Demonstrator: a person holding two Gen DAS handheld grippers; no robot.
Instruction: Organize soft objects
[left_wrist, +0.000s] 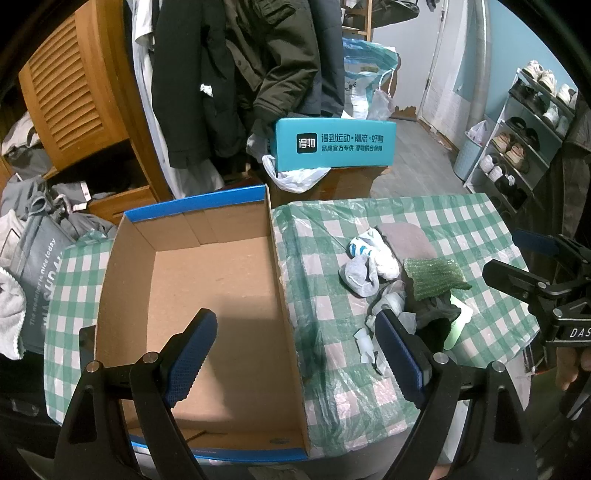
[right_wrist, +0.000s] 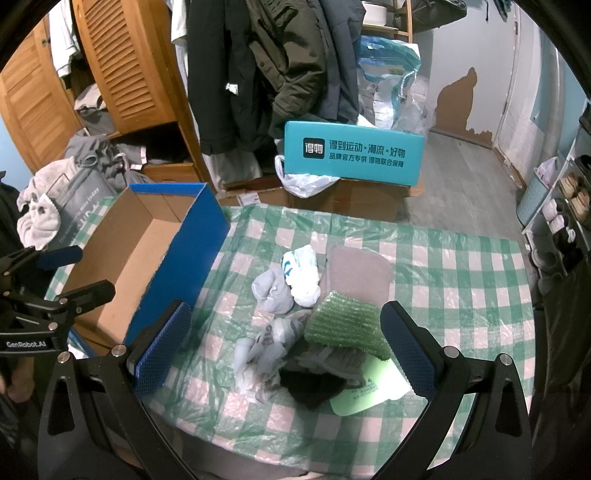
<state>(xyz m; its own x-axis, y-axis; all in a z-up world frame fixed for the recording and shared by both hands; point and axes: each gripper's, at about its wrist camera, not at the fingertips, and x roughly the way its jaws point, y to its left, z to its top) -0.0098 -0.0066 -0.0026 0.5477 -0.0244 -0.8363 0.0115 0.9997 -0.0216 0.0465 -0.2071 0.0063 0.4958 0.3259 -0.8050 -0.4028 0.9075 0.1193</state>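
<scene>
Cardboard box (left_wrist: 207, 295), two gaping tongs (left_wrist: 295, 354)

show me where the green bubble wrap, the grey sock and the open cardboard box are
green bubble wrap (right_wrist: 345, 326), right wrist view, middle of its ribbed top face
grey sock (right_wrist: 271, 293), right wrist view, centre of the bunched sock
open cardboard box (left_wrist: 207, 291), left wrist view, bare brown floor inside

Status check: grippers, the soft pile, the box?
Left gripper open over empty box. Right gripper open above soft pile. Nothing blocking.
</scene>
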